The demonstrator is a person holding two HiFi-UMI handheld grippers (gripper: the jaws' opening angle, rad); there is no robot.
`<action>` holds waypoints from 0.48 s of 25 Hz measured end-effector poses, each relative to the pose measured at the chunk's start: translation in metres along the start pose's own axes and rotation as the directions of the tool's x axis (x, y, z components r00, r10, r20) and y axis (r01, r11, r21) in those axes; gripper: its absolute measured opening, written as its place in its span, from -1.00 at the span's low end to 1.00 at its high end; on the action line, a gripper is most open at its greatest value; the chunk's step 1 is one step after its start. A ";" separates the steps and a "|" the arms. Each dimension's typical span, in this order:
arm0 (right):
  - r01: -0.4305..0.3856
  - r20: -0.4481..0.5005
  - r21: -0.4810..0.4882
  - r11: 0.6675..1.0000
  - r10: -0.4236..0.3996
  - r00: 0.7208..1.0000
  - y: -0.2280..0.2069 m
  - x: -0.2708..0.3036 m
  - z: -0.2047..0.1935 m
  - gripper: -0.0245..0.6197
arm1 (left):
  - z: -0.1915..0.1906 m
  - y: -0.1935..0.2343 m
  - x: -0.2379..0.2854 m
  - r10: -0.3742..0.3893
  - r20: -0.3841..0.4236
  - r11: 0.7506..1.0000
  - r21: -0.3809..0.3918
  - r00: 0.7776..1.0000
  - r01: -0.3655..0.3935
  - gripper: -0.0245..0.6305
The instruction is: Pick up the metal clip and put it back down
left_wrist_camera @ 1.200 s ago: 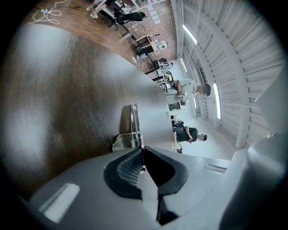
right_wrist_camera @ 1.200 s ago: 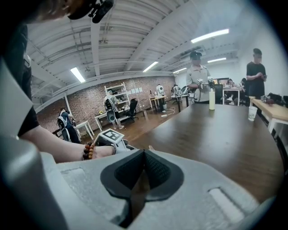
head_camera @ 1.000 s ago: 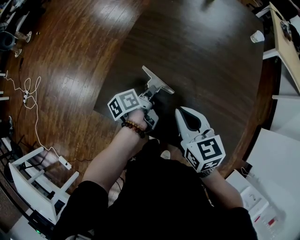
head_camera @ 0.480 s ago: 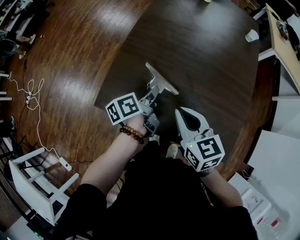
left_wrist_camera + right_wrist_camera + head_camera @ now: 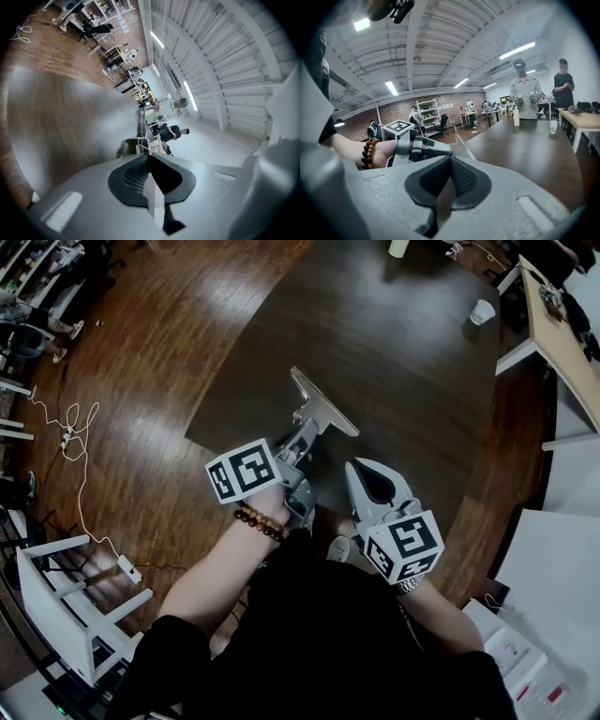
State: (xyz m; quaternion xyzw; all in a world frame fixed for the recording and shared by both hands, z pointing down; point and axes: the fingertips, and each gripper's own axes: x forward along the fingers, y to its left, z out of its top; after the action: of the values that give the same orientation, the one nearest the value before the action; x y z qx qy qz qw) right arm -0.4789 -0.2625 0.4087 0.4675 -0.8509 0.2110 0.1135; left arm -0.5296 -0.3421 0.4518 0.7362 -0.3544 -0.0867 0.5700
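Note:
The metal clip (image 5: pixel 323 410), a flat silver plate with a sprung handle, is held over the dark table (image 5: pixel 403 352). My left gripper (image 5: pixel 302 434) is shut on its handle end. In the left gripper view the clip (image 5: pixel 140 125) shows edge-on, sticking out past the pressed pads (image 5: pixel 136 173). My right gripper (image 5: pixel 362 471) is beside it on the right, shut with nothing in it. From the right gripper view, the closed right gripper (image 5: pixel 450 162) looks toward the left gripper (image 5: pixel 423 146) and the clip's plate (image 5: pixel 461 142).
A paper cup (image 5: pixel 482 312) and a white bottle (image 5: pixel 398 247) stand at the table's far end. A light wooden table (image 5: pixel 562 329) is at the right. A white stool (image 5: pixel 61 596) and a cable (image 5: pixel 67 432) are on the floor at left. Two people (image 5: pixel 527 93) stand beyond the table.
The left gripper keeps its hold on the clip, and the clip has shifted slightly up and right in the view. The right gripper has stayed shut beside it.

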 end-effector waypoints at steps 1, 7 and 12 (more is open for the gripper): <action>-0.004 0.007 -0.004 1.000 0.004 1.000 0.002 -0.008 0.000 -0.95 | -0.006 -0.008 -0.005 -0.006 0.007 1.000 0.008 1.000 0.006 -0.85; -0.031 0.050 -0.020 0.999 0.032 0.998 0.012 -0.056 -0.003 -0.95 | -0.041 -0.048 -0.034 -0.030 0.049 0.998 0.059 0.998 0.027 -0.85; -0.056 0.076 -0.039 0.998 0.059 0.995 0.025 -0.091 -0.009 -0.95 | -0.067 -0.074 -0.061 -0.040 0.085 0.993 0.110 0.996 0.031 -0.85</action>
State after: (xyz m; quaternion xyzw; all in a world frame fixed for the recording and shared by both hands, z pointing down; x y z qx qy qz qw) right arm -0.4514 -0.1790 0.3746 0.4483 -0.8716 0.1803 0.0828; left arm -0.5079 -0.2448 0.3904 0.7679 -0.3699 -0.1094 0.5115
